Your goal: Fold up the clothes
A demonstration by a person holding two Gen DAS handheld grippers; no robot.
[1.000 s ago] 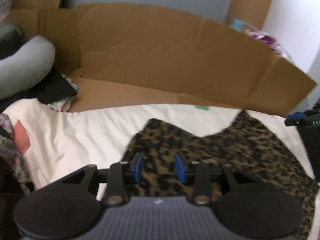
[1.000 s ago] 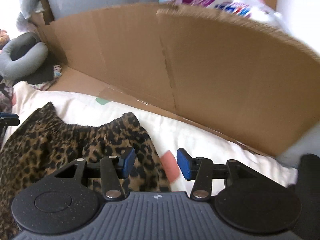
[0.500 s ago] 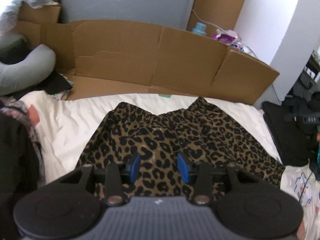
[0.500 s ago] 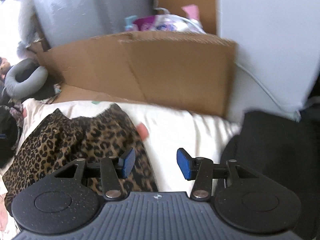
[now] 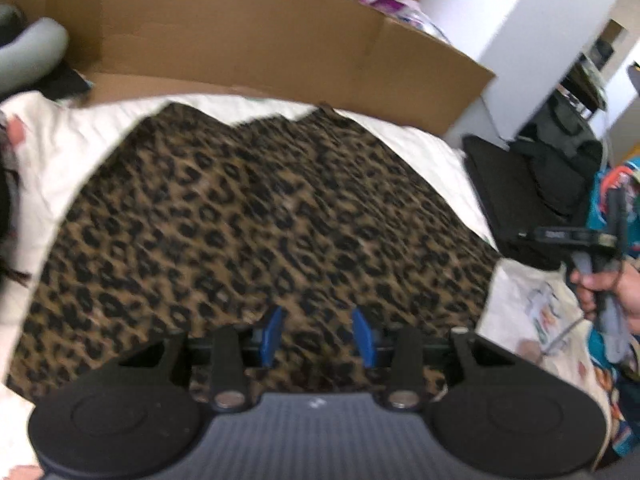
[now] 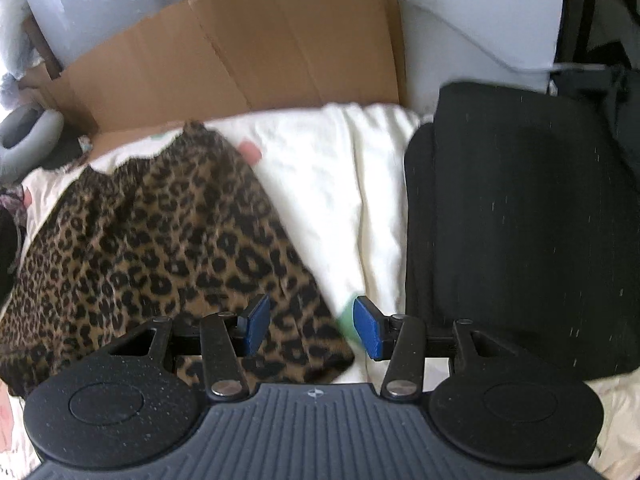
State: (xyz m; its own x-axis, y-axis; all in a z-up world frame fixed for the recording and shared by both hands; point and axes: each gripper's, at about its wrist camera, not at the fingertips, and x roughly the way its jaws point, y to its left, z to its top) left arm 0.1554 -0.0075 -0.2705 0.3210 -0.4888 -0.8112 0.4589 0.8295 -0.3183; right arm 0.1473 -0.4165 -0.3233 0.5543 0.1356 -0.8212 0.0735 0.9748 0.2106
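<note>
A leopard-print garment (image 5: pixel 248 216) lies spread flat on the white bedding (image 5: pixel 56 168), with its gathered waistband at the far edge. My left gripper (image 5: pixel 319 334) hovers over the garment's near hem, open, with nothing between its blue pads. In the right wrist view the same garment (image 6: pixel 152 248) fills the left half, and its near right corner lies under my right gripper (image 6: pixel 311 324). That gripper is open and holds nothing. In the left wrist view, a person's hand (image 5: pixel 612 292) at the far right grips the right tool's handle.
A folded cardboard wall (image 5: pixel 248 40) stands along the far side of the bed. A black cushion (image 6: pixel 520 220) lies right of the white bedding (image 6: pixel 340 200). A grey neck pillow (image 6: pixel 24 140) sits at the far left. Printed fabric (image 5: pixel 540 320) lies at the near right.
Both grippers have drawn back from the waistband toward the near hem. The right view has swung right, bringing the black cushion into sight. The garment now lies spread out flat.
</note>
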